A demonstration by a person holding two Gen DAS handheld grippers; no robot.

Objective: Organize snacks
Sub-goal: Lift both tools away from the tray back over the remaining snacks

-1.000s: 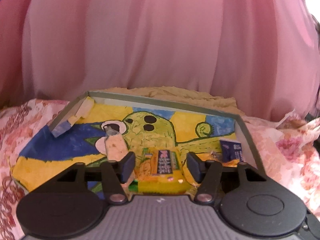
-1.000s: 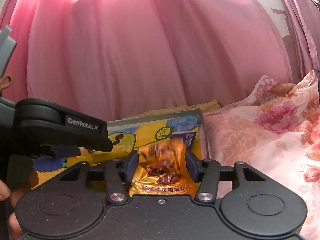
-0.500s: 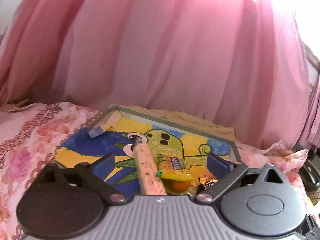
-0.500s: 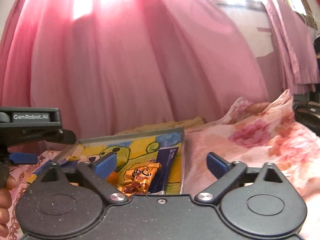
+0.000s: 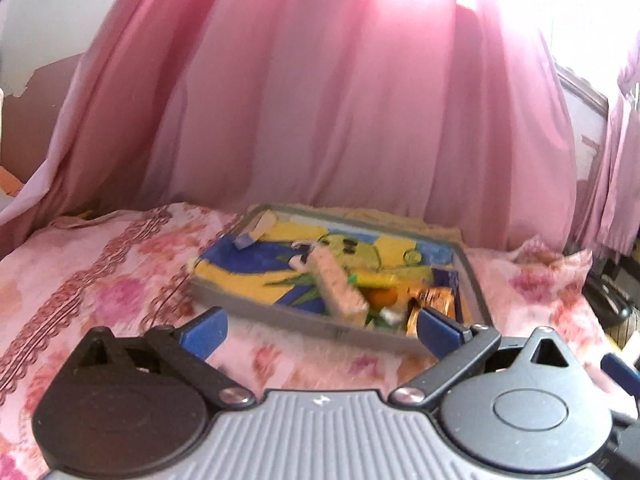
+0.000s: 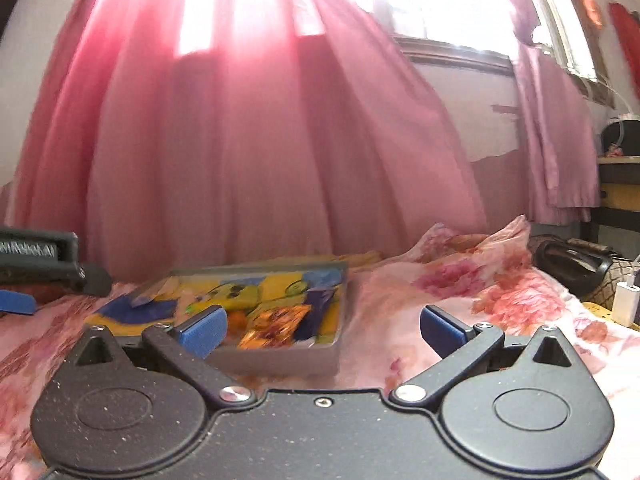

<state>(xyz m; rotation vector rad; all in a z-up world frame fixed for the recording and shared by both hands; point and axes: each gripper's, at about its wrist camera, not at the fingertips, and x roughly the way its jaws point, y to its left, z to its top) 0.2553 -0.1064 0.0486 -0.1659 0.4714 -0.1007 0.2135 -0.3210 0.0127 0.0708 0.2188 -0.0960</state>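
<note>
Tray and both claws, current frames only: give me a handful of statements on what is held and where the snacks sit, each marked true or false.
1. The left claw is open and holds nothing. True.
2. The right claw is shut on the orange snack packet. False: it is open and empty; the packet lies in the tray.
3. The tray rests on a floral bedsheet. True.
4. The long beige snack bar lies outside the tray on the sheet. False: it lies inside the tray.
5. A pink curtain hangs behind the tray. True.
6. The dark blue packet sits at the tray's left end in the right wrist view. False: it sits near the right wall.
</note>
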